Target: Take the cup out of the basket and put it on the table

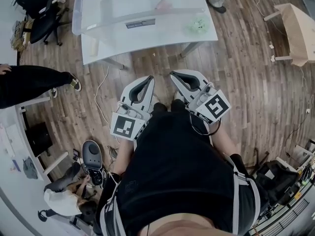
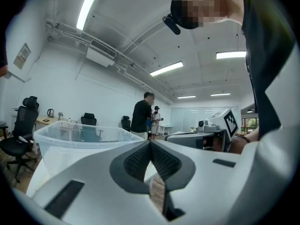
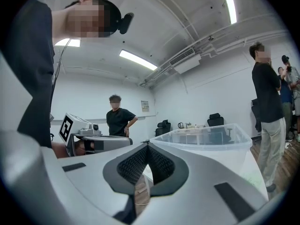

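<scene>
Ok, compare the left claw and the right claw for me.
The left claw leans rightward, the right claw leftward, so they angle toward each other. The left claw's marker cube sits nearer the person than the right claw's. The left claw sees the clear bin on its left, the right claw on its right. Both are shut, empty, and short of the table.

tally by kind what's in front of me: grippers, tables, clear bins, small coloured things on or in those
grippers: 2 (left gripper, right gripper, both shut and empty)
table: 1
clear bin: 1
small coloured things: 2 (green thing, pinkish thing)
total: 6
</scene>
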Demonstrator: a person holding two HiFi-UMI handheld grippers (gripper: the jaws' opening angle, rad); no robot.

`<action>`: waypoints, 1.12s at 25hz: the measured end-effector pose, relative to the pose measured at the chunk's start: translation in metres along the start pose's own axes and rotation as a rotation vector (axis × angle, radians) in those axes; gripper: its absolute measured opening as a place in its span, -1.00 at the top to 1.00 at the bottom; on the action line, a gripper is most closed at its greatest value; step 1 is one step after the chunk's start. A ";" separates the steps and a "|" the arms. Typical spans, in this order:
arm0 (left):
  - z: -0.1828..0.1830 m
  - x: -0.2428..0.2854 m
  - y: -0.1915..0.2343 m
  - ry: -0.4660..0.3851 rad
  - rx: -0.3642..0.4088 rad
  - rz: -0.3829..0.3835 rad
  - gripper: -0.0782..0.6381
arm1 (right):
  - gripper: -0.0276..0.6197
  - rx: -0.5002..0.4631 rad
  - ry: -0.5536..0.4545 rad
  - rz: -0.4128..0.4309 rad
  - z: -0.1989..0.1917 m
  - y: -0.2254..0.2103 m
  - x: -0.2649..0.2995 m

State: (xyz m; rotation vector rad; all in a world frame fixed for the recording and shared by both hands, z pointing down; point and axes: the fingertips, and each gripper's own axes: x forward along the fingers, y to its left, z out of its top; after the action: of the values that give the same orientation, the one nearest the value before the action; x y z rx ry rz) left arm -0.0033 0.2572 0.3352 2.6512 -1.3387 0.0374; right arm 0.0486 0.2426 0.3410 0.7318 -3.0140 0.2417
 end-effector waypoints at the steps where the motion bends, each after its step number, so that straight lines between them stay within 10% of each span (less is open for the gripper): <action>1: 0.000 -0.004 0.003 -0.001 0.001 -0.004 0.73 | 0.87 0.001 -0.002 -0.007 0.000 0.003 0.003; 28: 0.005 0.046 0.078 0.016 -0.026 0.038 0.73 | 0.87 -0.012 -0.016 0.007 0.013 -0.070 0.071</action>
State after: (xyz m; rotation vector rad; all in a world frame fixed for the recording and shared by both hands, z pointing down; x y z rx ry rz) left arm -0.0382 0.1742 0.3455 2.5992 -1.3747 0.0458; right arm 0.0182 0.1468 0.3427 0.7262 -3.0310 0.2182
